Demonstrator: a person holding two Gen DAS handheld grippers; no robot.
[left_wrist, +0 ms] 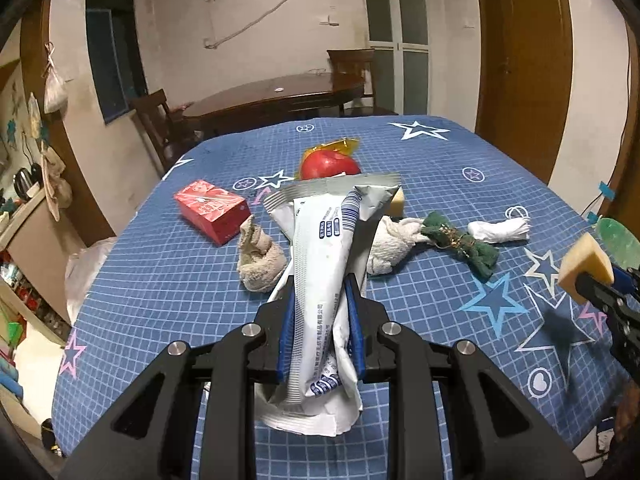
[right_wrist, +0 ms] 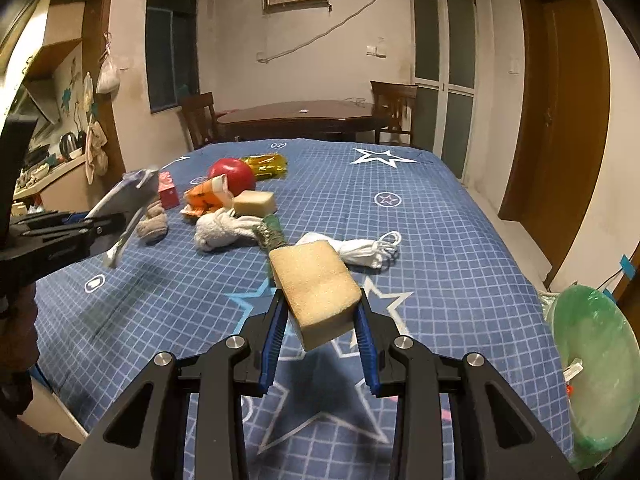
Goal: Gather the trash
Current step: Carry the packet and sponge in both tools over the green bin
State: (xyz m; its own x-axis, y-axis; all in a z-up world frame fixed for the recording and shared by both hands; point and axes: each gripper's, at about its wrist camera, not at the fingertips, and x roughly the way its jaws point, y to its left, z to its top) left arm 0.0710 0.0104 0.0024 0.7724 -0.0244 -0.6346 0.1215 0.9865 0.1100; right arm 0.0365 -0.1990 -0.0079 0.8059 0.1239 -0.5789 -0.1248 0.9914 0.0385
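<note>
My left gripper is shut on a crumpled white and silver wrapper and holds it above the blue star tablecloth. It shows at the left of the right wrist view. My right gripper is shut on a yellow sponge, held above the cloth; the sponge also shows at the right edge of the left wrist view. On the table lie a beige rag, a white cloth, a green cloth, a white mask, an orange wrapper and a second sponge.
A red box, a red apple and a yellow packet sit at the table's far side. A bin lined with a green bag stands at the table's right edge. A white bag hangs off the left edge.
</note>
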